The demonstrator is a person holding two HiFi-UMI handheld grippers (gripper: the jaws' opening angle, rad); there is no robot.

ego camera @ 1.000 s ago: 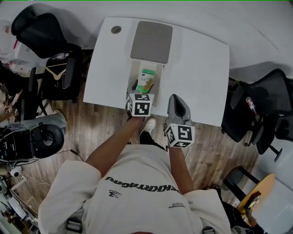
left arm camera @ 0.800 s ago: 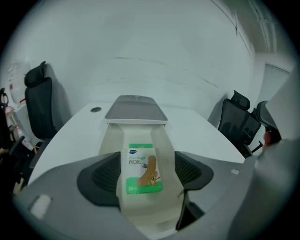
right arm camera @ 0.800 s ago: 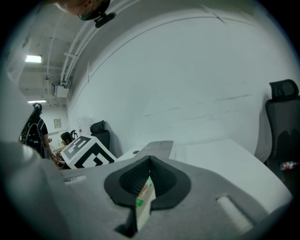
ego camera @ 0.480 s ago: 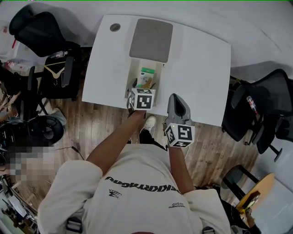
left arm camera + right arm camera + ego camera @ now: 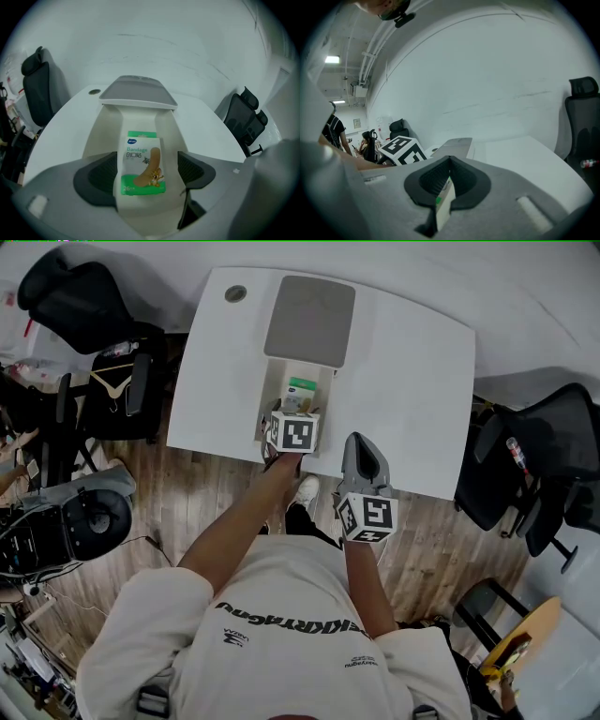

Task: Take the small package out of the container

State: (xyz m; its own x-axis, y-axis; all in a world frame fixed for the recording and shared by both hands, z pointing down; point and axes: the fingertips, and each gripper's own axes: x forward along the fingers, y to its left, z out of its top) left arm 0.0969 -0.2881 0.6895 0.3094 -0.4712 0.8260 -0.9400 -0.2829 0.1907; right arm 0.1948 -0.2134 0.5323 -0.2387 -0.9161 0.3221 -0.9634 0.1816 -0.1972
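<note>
Our left gripper (image 5: 146, 172) points steeply down over the container (image 5: 107, 125). Its jaws have just been opening and now stand wide, with the bandage packet (image 5: 142, 161) between them and neither pad touching it. The packet lies flat, print up, on the floor of the narrow cream box, nearer our end. The grey lid (image 5: 138, 93) is folded back at the far end, above the white table (image 5: 206, 129). Our right gripper (image 5: 449, 180) sits near the table's front edge, its pads pressed together on a thin packet (image 5: 443, 202) held edge-on. We see two risks. The box is barely wider than the packet, so the closing pads may catch the side walls and drag or lift the container. Or they may skate over a thing too flat to offer an edge. The packet is white above and green below, with a tan plaster strip and a small cartoon printed on it. It looks glossy, light and slightly bowed.
</note>
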